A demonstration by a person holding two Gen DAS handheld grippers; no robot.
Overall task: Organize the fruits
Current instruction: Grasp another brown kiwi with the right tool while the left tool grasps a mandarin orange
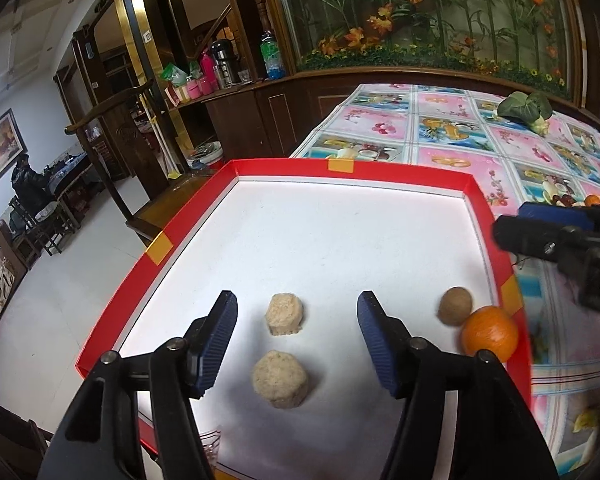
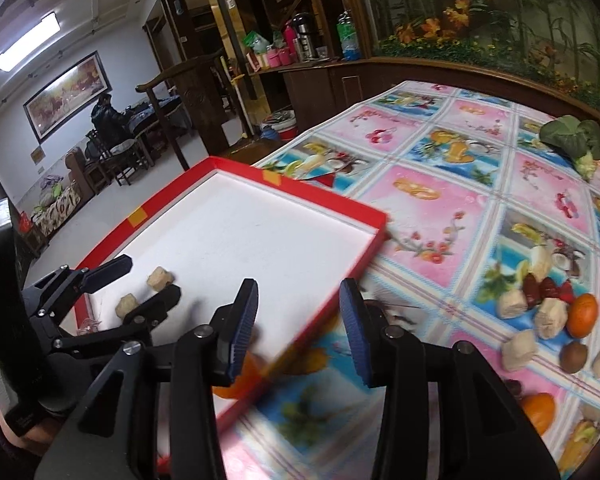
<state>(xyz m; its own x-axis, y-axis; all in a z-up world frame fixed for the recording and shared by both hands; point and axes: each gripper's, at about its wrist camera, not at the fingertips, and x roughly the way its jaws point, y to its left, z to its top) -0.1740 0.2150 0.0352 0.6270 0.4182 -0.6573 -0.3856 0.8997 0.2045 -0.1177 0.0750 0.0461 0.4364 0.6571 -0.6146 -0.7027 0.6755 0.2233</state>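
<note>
A red-rimmed white tray (image 1: 476,196) holds two beige lumps (image 1: 285,314) (image 1: 281,379), a brown round fruit (image 1: 455,305) and an orange (image 1: 489,334) touching it. My left gripper (image 1: 296,304) is open above the two lumps, one finger on either side. My right gripper (image 2: 298,292) is open and empty over the tray's right rim (image 2: 300,192); it also shows as the right gripper (image 1: 540,232) beyond that rim. More fruit lies loose on the tablecloth: an orange (image 2: 582,314), beige pieces (image 2: 520,350), a brown fruit (image 2: 574,356), red pieces (image 2: 540,290) and a second orange (image 2: 538,412).
A leafy green vegetable (image 2: 572,140) lies at the table's far side. The tray's left part overhangs the table edge above the floor. A wooden chair (image 1: 112,168) stands beside it. A wooden cabinet (image 1: 260,104) with bottles runs along the back. A person (image 2: 108,120) sits far off.
</note>
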